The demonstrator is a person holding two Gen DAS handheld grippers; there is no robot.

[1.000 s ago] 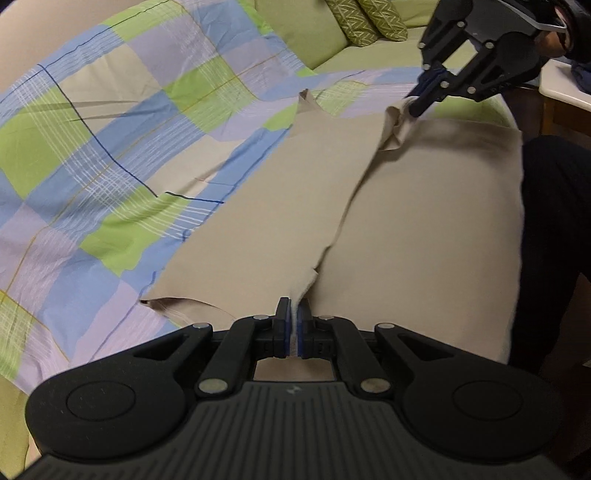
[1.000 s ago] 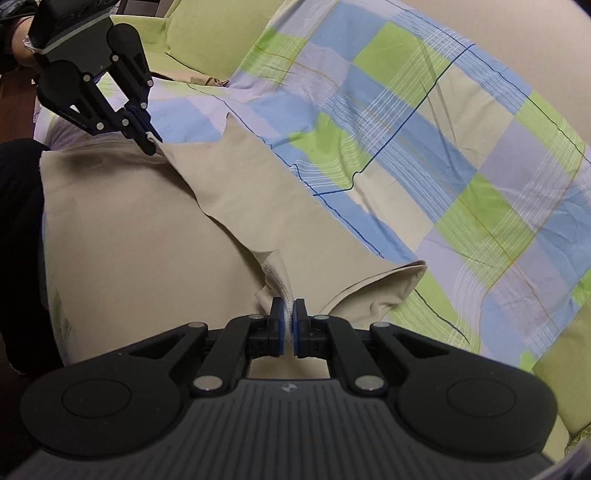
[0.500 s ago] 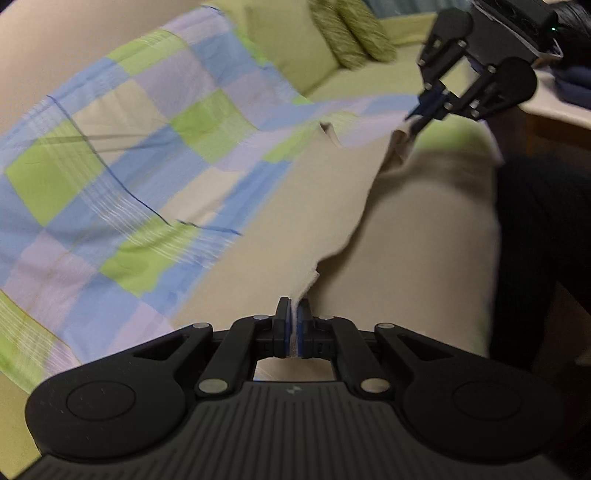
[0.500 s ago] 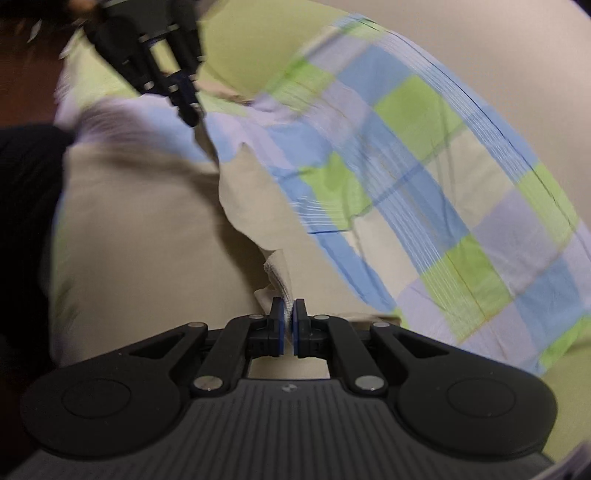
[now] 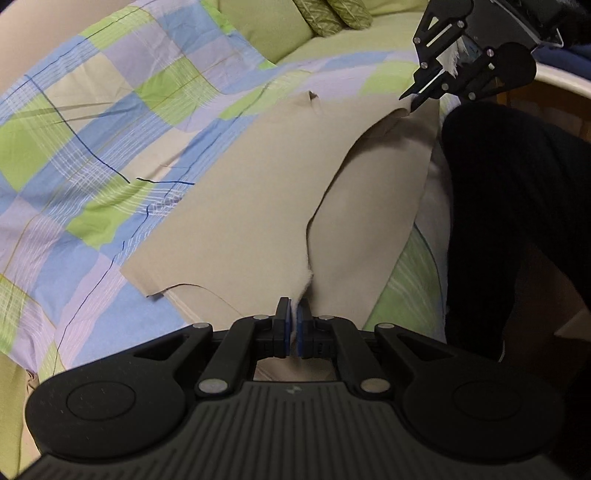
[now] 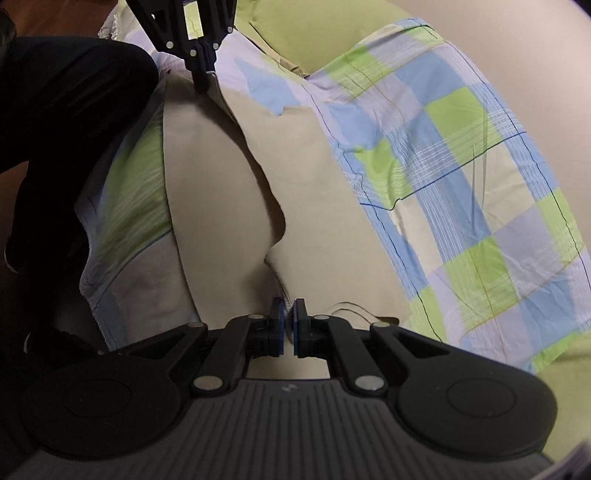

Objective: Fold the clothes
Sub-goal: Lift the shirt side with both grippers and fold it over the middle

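Observation:
A beige garment [image 5: 258, 206] lies on the checked bed sheet [image 5: 92, 155], one half lifted and folded over the other. My left gripper [image 5: 293, 321] is shut on one end of its raised edge. My right gripper [image 5: 413, 103] shows far across in the left wrist view, pinching the other end. In the right wrist view my right gripper [image 6: 289, 319] is shut on the beige garment [image 6: 221, 177], and my left gripper [image 6: 202, 79] holds the far end. The cloth hangs stretched between the two grippers.
The checked sheet [image 6: 461, 166] covers a green sofa-like bed with green cushions [image 5: 332, 14] at the back. The person's dark trouser leg [image 5: 517, 221] stands close beside the bed edge. A pale table edge [image 5: 561, 79] is behind it.
Both grippers have carried the held edge of the garment toward the person's side of the bed. The folded part now covers less of the sheet, and more checked sheet shows at the near edge.

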